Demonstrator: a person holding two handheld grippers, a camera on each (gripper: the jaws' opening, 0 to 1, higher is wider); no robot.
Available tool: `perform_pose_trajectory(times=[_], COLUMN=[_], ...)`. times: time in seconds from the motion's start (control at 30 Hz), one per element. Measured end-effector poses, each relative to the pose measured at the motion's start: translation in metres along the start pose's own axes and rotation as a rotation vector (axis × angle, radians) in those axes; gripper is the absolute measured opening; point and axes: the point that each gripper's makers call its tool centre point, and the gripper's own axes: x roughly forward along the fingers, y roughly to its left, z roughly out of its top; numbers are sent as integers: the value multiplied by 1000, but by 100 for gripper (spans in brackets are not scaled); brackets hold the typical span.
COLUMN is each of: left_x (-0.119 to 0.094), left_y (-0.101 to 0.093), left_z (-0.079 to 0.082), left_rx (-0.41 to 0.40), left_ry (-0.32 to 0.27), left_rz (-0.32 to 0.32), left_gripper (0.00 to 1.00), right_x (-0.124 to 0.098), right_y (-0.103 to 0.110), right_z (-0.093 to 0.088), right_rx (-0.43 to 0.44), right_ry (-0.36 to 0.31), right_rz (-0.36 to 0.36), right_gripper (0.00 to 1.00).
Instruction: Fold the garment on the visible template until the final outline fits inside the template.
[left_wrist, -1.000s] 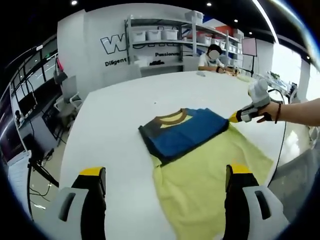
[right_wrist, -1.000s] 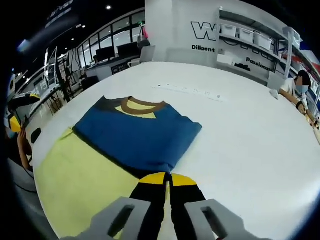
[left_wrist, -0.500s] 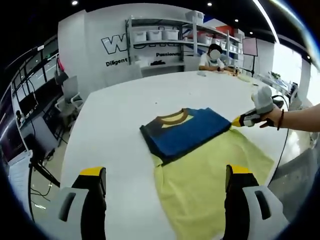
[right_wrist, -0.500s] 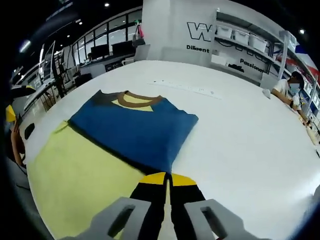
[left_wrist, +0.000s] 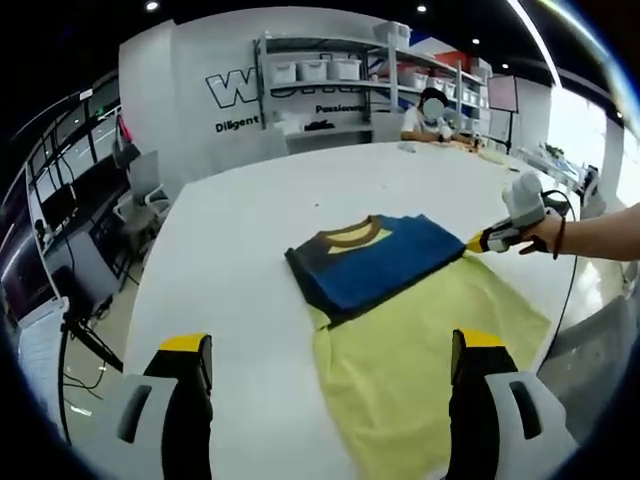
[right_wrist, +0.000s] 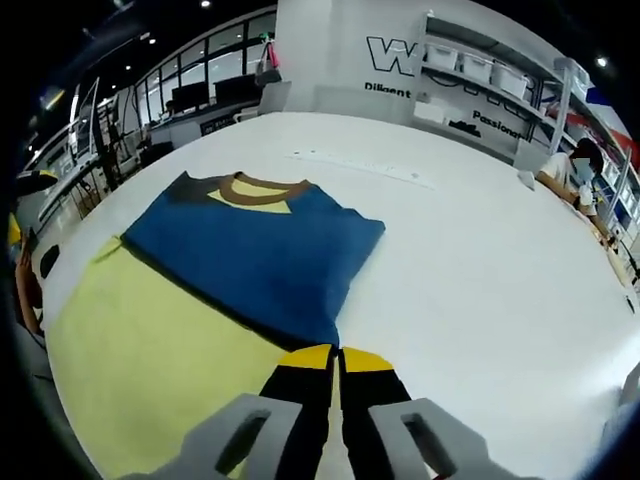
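Shirt (left_wrist: 375, 262), blue with a brown collar, lies folded on the white table (left_wrist: 230, 250). It rests on the far end of a yellow template (left_wrist: 420, 345), and its far part with the collar lies past the template's edge, on the bare table.

In the left gripper view, the left gripper (left_wrist: 325, 385) is held above the table with its jaws wide apart and nothing between them. The shirt is ahead of it, between the lines of the two jaws, and well apart from them. The template reaches from the shirt back toward this gripper, more to the side of its right jaw. The right gripper (left_wrist: 478, 241) comes in from the right, held by a hand (left_wrist: 540, 235), and its yellow tip is at the right corner of the shirt.

In the right gripper view, the right gripper (right_wrist: 337, 360) has its jaws pressed together, with only a thin line between them. Their yellow tips are at the near corner of the shirt (right_wrist: 255, 250), where it meets the template (right_wrist: 150, 365). I cannot tell if cloth is caught between them. The shirt spreads ahead and to the left of this gripper, and the template lies to the left of the jaws. To the right of them is bare table (right_wrist: 480, 270).

A person (left_wrist: 430, 112) sits at the far end of the table, in front of shelves (left_wrist: 330, 75) with white boxes.
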Motion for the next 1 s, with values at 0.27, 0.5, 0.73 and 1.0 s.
perform_pose_trajectory(times=[0.27, 0.5, 0.73, 1.0], left_x=[-1, -2, -3, -6], left_y=[5, 5, 2, -2], left_z=[-1, -3, -3, -9], left_rx=[-7, -19, -15, -10], left_ry=[-3, 3, 1, 11], left_rz=[11, 8, -5, -14], left_gripper=[99, 99, 99, 99], right_x=[-8, -26, -45, -68], right_y=[-2, 0, 14, 43], right_z=[5, 12, 19, 17], right_rx=[16, 99, 114, 71], right_ry=[-6, -48, -91, -86], right_rz=[10, 47, 109, 212], right_gripper=[3, 22, 40, 54])
